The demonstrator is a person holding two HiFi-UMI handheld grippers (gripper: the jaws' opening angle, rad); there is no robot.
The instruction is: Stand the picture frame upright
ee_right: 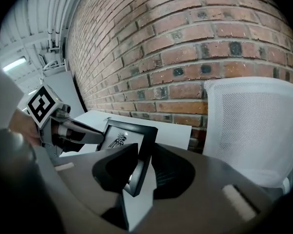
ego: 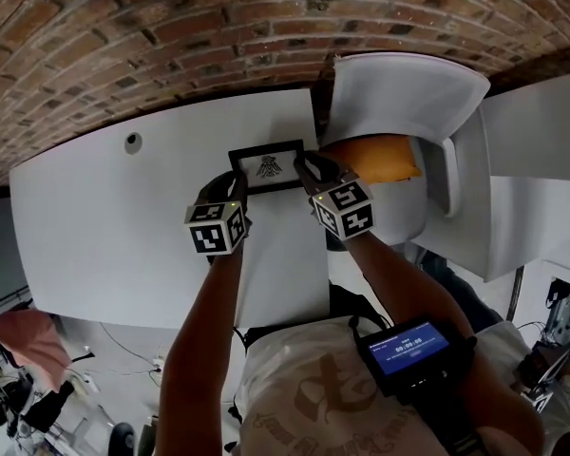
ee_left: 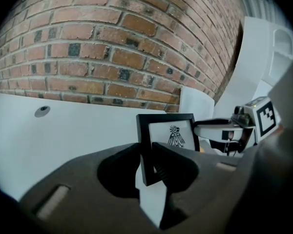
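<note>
Above white counter (ego: 123,236), black picture frame (ego: 266,167), dark bird emblem (ee_left: 175,137) on white, pinched at opposite edges by left hand-held gripper (ee_left: 147,162) and right hand-held gripper (ee_right: 141,167).

The right gripper (ee_right: 140,165) has its dark jaws closed on the near side edge of a black-edged picture frame with a bird print (ee_right: 119,139); the left gripper (ee_right: 98,136) meets its far edge, a white tabletop (ee_right: 173,129) behind
</note>
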